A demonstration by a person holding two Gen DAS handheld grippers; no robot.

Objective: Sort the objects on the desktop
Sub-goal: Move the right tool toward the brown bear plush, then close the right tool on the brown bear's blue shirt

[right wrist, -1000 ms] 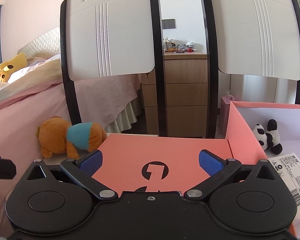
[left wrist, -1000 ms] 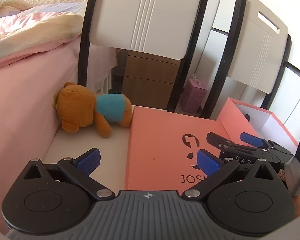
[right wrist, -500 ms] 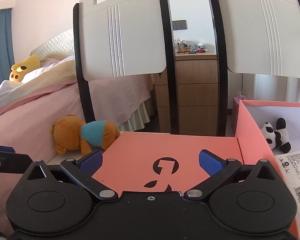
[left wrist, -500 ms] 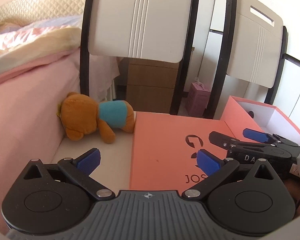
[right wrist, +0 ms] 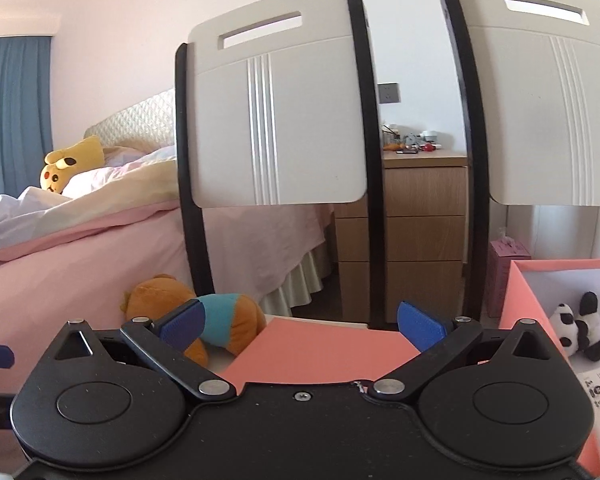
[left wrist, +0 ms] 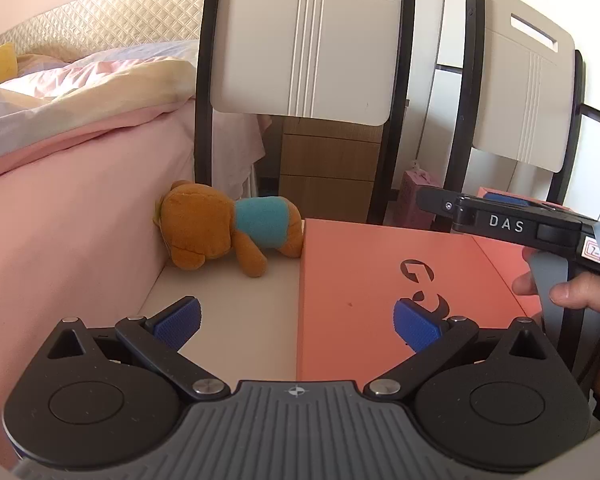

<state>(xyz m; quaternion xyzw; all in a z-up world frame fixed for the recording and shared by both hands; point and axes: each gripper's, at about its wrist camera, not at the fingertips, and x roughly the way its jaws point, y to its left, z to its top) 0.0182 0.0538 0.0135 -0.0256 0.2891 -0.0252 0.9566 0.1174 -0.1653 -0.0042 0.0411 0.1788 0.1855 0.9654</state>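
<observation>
A brown teddy bear (left wrist: 224,228) in a teal shirt lies on its side on the white desktop (left wrist: 236,320), against the left edge of the coral box lid (left wrist: 380,280). My left gripper (left wrist: 296,322) is open over the near desk, well short of the bear, with nothing between its blue pads. My right gripper (right wrist: 302,322) is also open and empty, raised above the lid; the bear (right wrist: 216,318) sits ahead to its left. A small panda plush (right wrist: 578,330) lies inside the open coral box (right wrist: 520,300) at right. The right gripper body (left wrist: 508,224) shows in the left wrist view, held by a hand (left wrist: 568,292).
Two white chair backs (right wrist: 276,120) with black frames stand just behind the desk. A pink bed (left wrist: 60,208) presses against the desk's left side, with a yellow plush (right wrist: 70,164) on it. A wooden drawer unit (right wrist: 420,232) and a pink bag (right wrist: 504,268) stand beyond.
Both grippers have risen and pulled back. The right gripper now sits higher and further right in the left wrist view, and less of the lid shows in the right wrist view. Both stayed open.
</observation>
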